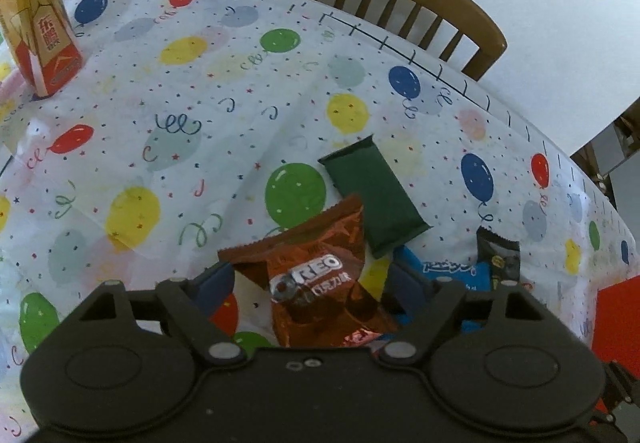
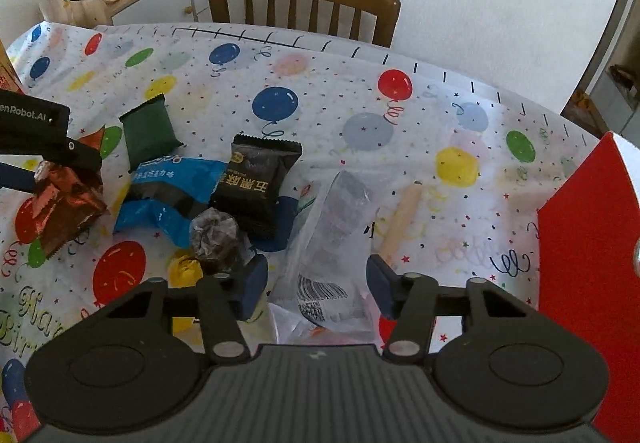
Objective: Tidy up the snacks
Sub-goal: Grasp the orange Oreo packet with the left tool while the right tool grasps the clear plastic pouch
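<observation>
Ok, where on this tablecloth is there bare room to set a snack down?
Free: the wide stretch of tablecloth between the drink bottle and the green packet, and the far side by the chair. Crowded: the snack pile, from the Oreo packet to the clear packet.

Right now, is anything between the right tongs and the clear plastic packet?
Nothing visible blocks it. The clear packet already lies between the right tongs' open fingers, pads not yet pressing it. A dark wrapped sweet sits just beside the left finger.
</observation>
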Demonstrator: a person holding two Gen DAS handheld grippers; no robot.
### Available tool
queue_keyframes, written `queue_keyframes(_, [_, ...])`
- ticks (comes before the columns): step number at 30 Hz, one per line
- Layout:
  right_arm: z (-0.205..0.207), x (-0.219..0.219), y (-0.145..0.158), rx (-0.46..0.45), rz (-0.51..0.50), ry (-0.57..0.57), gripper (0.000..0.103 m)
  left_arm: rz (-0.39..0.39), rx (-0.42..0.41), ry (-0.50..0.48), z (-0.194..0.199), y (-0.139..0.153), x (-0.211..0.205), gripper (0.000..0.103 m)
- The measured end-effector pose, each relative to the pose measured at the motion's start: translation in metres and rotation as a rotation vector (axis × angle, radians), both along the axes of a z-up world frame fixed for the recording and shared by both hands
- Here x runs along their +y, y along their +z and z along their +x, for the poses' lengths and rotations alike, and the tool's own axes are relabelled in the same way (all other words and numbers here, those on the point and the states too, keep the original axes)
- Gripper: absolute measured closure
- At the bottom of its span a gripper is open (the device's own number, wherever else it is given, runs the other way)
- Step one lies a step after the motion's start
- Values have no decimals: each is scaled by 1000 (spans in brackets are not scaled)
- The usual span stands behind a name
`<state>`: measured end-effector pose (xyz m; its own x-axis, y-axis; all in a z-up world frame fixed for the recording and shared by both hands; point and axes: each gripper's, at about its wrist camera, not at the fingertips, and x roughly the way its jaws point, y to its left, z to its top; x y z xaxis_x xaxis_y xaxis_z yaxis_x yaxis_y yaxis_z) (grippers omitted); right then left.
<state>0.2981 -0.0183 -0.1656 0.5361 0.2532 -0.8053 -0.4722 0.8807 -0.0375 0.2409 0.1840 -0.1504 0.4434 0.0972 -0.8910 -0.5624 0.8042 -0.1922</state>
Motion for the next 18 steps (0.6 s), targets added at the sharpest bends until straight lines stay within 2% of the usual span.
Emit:
queue_keyframes(1, [0, 1, -1, -4, -5, 3, 54, -3, 4, -4, 1, -1, -1, 26])
queue_keyframes(2, [0, 2, -2, -6, -11, 5, 61, -6, 7, -6, 1, -3, -1, 30])
queue_keyframes(6, [-2, 3, -2, -21, -19, 3, 63, -14, 13, 7, 0, -6, 2, 42])
queue_keyframes(10, [-5, 4, -1, -37, -34, 1, 68, -28, -2, 9, -2, -6, 3, 48])
queue_keyframes(12, [-6, 3, 1, -38, -24, 8, 89, -27, -9, 8, -3, -5, 3, 53])
queue_keyframes(15, [-10, 2, 5, -48, -27, 7, 90, -28, -15, -3, -4, -4, 2, 60])
queue_keyframes(18, [-13, -2, 8, -54, -24, -2, 90, -27, -20, -19, -6, -3, 0, 62])
